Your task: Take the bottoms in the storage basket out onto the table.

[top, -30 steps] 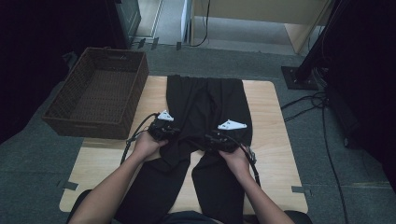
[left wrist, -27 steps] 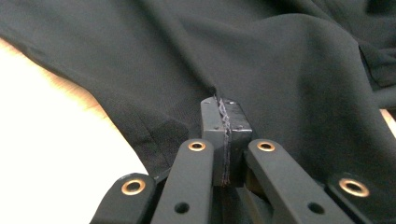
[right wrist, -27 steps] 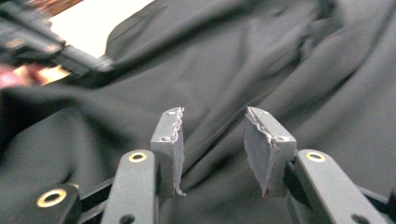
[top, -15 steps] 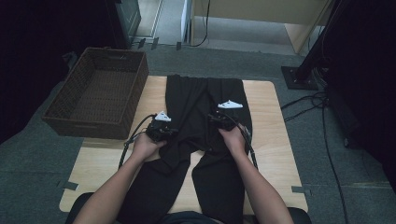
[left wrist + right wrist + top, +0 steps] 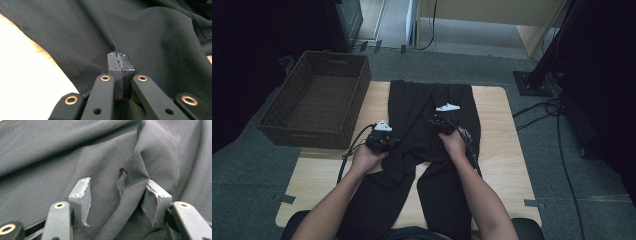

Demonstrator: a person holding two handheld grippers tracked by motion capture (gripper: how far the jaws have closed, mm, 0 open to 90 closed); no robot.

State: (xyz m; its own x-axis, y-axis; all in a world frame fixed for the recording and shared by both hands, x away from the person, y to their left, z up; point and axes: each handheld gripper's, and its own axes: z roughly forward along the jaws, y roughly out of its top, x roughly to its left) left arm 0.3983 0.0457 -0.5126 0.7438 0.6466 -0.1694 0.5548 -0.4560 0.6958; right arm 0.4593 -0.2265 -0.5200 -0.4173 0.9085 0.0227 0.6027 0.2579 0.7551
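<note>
Our black trousers (image 5: pixel 432 130) lie lengthwise down the bench (image 5: pixel 502 150), waist far. Our left tongs (image 5: pixel 120 72) are pressed together, pinching the fabric; our right tongs (image 5: pixel 120 192) have just been opening and stand spread around a raised fold directly ahead.

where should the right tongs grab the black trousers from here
Take the raised fold in the trousers that stands between the right tongs, coming straight down from above. The cloth lies flat on the table elsewhere, so this ridge is the one part thick enough to pinch. The pads stand apart on either side of it, having just been opening.
</note>
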